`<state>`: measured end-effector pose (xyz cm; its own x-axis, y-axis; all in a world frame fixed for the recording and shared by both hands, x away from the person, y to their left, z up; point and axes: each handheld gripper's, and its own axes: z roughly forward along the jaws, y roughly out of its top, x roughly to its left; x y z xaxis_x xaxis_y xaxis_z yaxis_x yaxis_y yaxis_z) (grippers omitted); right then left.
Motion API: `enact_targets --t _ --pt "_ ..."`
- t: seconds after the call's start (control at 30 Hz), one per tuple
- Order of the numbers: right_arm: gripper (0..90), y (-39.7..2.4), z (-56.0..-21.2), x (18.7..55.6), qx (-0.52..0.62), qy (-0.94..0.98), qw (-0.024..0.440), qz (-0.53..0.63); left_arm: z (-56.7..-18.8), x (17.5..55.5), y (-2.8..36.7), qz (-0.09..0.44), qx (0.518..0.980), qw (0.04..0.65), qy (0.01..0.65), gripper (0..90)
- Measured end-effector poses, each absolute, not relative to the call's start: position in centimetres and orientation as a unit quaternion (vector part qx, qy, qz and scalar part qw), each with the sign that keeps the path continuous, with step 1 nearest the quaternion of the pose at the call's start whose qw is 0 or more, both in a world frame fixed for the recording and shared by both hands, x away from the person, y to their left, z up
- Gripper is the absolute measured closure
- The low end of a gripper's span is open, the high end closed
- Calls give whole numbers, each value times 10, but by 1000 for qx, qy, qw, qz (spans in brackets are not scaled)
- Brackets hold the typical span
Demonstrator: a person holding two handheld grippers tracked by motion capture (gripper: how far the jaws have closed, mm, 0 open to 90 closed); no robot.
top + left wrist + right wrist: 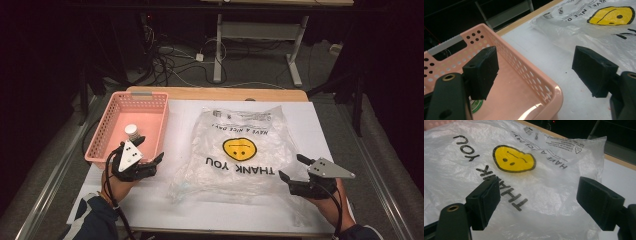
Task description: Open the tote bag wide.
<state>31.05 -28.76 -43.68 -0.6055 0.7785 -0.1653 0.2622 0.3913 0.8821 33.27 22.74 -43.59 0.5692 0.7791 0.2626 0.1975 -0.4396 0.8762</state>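
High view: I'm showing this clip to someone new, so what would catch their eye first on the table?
The clear plastic bag with a yellow smiley face and "THANK YOU" print lies flat mid-table. To its left sits a pink basket with a small white-capped jar inside. The left gripper hangs open at the basket's near corner, and the right gripper is open at the bag's right edge.

Basket (102, 131) walls block left claw (150, 148)

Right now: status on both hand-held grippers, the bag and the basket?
Left hand-held gripper open, at pink basket corner. Right hand-held gripper open, at plastic bag edge. Bag flat, untouched. Small white-capped container in basket. Nothing blocking.
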Motion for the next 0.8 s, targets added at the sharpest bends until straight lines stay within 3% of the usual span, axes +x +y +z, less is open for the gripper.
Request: enact_targets --t 0.57,0.8 --pt "256 -301 -434 336 369 773 316 407 -438 326 222 334 791 415 301 209" --pt "336 -300 -403 398 369 765 356 389 -438 329 226 333 789 419 302 209"
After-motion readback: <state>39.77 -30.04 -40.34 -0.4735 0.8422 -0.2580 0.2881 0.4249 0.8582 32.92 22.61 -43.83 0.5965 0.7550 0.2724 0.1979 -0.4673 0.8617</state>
